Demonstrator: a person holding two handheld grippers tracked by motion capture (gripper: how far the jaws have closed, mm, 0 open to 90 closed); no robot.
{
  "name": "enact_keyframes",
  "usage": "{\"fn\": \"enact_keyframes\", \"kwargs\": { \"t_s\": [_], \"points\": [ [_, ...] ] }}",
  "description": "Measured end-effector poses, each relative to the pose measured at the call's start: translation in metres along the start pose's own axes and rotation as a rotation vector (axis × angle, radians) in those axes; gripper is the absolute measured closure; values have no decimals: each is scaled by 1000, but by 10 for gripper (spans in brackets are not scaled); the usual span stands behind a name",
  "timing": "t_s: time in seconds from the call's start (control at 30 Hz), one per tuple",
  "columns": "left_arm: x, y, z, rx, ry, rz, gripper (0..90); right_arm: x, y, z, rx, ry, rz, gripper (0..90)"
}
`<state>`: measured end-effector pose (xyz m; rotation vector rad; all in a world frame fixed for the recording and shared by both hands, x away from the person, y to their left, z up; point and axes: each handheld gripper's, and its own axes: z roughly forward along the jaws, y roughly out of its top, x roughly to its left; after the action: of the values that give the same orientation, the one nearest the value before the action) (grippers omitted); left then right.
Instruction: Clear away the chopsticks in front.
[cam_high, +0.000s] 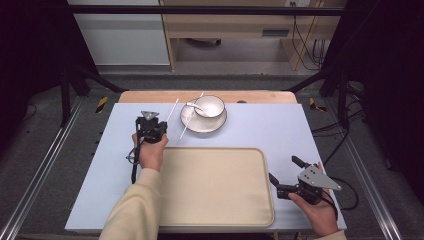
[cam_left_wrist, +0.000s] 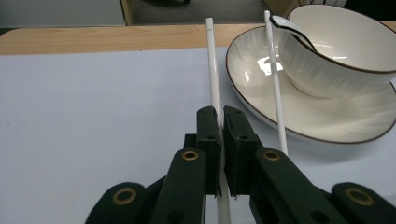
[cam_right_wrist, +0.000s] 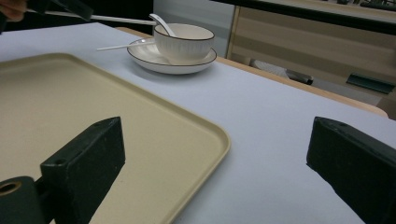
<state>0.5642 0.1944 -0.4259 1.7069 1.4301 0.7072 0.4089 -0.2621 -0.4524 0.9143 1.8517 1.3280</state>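
Observation:
My left gripper (cam_left_wrist: 220, 114) is shut on a white chopstick (cam_left_wrist: 213, 70), which runs forward from its jaws. In the high view this left gripper (cam_high: 161, 126) sits left of the plate (cam_high: 216, 125), holding the chopstick (cam_high: 173, 109) off the mat. A second white chopstick (cam_left_wrist: 276, 88) lies slanted across the plate's (cam_left_wrist: 327, 126) left rim. On the plate stands a white bowl (cam_high: 211, 106) with a white spoon (cam_high: 192, 105) leaning in it. My right gripper (cam_high: 283, 168) stands wide open and holds nothing, just right of the beige tray (cam_high: 215, 187).
The tray (cam_right_wrist: 93, 116) lies on a pale blue mat (cam_high: 270, 130) covering the table. A wooden table edge (cam_high: 150, 96) shows behind the mat. The bowl (cam_right_wrist: 184, 42) and plate (cam_right_wrist: 173, 65) stand at the far middle of the mat.

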Motion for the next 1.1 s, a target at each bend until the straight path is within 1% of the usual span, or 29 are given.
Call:
{"fn": "enact_keyframes", "kwargs": {
  "t_s": [0.07,0.1,0.13,0.17,0.2,0.23,0.27,0.3,0.33,0.4,0.5,0.57,0.6,0.63,0.67,0.7,0.73,0.77,0.8,0.83,0.9,0.93,1.0,1.03,1.07,1.1],
  "points": [
    [2,-7,-9,-13,-9,-8,851,0,-1,1,9,1,5,40],
    [2,-7,-9,-13,-9,-8,851,0,-1,1,10,1,-1,40],
    [3,-13,-17,-21,-16,-12,851,0,-1,1,10,0,-1,41],
    [3,-15,-22,-28,-18,-18,851,0,-1,1,9,1,-1,41],
    [3,-15,-22,-28,-18,-18,851,0,-1,1,8,1,-2,41],
    [4,-19,-31,-42,-19,-27,851,1,-1,1,10,2,-2,42],
    [4,-21,-36,-51,-14,-27,851,1,-1,1,9,2,-2,42],
    [4,-21,-36,-51,-14,-27,851,1,-1,1,9,2,-2,42],
    [4,-25,-45,-61,-12,-29,851,0,0,0,8,1,2,42],
    [3,-31,-55,-71,-11,-38,851,0,0,0,9,0,2,43],
    [-2,-42,-68,-79,-4,-35,851,0,0,-1,6,3,4,43],
    [-6,-49,-77,-85,-3,-40,851,0,0,-1,6,7,6,43],
    [-8,-54,-83,-88,3,-35,851,0,0,-1,4,8,6,43],
    [-8,-54,-83,-88,3,-35,851,0,1,-1,2,11,6,43],
    [-10,-59,-91,-93,13,-31,851,1,1,-1,-1,13,5,43],
    [-10,-59,-91,-93,13,-31,851,1,1,-1,-1,13,5,43],
    [-12,-64,-98,-97,18,-34,851,1,1,-1,-5,15,4,43],
    [-12,-64,-98,-97,18,-34,851,1,1,-1,-5,15,5,43],
    [-14,-67,-103,-101,25,-33,851,0,1,-1,-4,13,8,44],
    [-15,-71,-108,-112,31,-46,851,0,0,-1,-3,14,10,44],
    [-16,-74,-111,-113,39,-47,851,0,0,-1,-2,15,13,44],
    [-19,-81,-115,-120,36,-60,851,0,1,-1,-4,14,17,44],
    [-22,-88,-119,-123,27,-79,851,0,1,-1,-4,13,21,44],
    [-24,-92,-120,-123,29,-73,850,0,0,-1,-1,12,20,44],
    [-24,-92,-120,-123,29,-73,851,0,0,-1,-1,12,20,44],
    [-29,-98,-123,-121,26,-67,851,1,0,0,1,12,21,45]
  ]
}}
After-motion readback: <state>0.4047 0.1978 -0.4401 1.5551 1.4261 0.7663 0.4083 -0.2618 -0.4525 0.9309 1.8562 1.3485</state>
